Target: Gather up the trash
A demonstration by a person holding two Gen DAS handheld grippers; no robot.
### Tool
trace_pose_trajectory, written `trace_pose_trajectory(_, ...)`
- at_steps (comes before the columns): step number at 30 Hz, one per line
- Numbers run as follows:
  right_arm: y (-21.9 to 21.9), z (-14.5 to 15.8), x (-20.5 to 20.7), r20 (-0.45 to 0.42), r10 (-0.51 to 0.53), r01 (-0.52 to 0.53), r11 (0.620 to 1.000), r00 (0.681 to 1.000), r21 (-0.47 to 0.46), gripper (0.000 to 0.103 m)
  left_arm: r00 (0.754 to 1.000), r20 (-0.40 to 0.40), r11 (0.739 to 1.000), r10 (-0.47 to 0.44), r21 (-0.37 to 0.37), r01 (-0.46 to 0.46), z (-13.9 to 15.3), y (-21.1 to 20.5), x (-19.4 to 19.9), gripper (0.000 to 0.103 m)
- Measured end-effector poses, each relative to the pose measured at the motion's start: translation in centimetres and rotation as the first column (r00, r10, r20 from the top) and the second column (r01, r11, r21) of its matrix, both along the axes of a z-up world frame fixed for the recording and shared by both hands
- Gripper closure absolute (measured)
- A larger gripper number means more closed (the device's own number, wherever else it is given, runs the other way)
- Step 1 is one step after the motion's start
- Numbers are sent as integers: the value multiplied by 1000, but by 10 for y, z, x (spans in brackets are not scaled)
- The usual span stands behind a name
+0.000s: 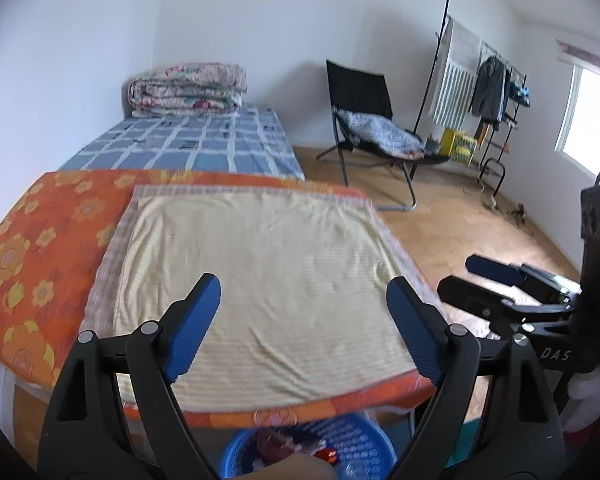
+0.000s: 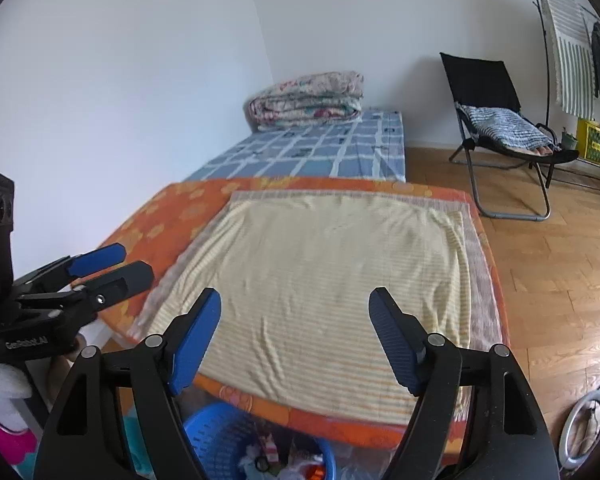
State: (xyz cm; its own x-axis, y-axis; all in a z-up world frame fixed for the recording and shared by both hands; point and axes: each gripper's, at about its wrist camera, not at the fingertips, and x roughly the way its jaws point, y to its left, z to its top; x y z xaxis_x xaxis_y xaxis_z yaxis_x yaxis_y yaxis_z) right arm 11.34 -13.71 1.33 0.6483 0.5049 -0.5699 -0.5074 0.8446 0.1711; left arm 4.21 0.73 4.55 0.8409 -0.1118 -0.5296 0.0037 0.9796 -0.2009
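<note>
Left wrist view: the left gripper [image 1: 304, 316] hangs with jaws spread wide and nothing between them, above a pale yellow striped towel [image 1: 260, 272] laid on an orange floral cover [image 1: 40, 248]. Below the table edge a blue perforated basket [image 1: 364, 444] holds the collected trash [image 1: 284, 442]. Beside it, the right gripper [image 2: 296, 340] is likewise parted and empty, the same basket under its fingers [image 2: 194, 344]

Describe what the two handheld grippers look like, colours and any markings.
Both match: the left gripper and right gripper have black angular plastic arms with silver pivot pins and ribbed blue pads. White lettering marks each black body. No cables or sleeves show.
</note>
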Motion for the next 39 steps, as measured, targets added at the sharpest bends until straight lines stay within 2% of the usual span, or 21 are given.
trace_pose_trajectory(4, -4, 3, 12, -10, 3, -3, 999, 1000, 36, 25, 1000, 19, 1000, -8, -23, 9, 5, 3, 11, 4)
trace_pose_trajectory(11, -3, 0, 30, -15, -3, 3, 998, 1000, 56, 23, 999, -29, 996, 32, -85, -34, -8, 17, 26, 4)
trace_pose_trajectory(16, 5, -10, 35, -43, 24, -23, 999, 999, 36, 23, 995, -69, 993, 73, -87, -79, -20, 24, 30, 4)
trace_pose_trajectory(28, 4, -27, 50, -111, 0, 5, 999, 994, 45, 23, 994, -75, 991, 76, -100, -84, -22, 25, 34, 2)
trace_pose_trajectory(39, 6, -26, 45, -101, 0, 5, 999, 995, 43, 23, 992, -67, 990, 106, -88, -112, -25, 26, 30, 2)
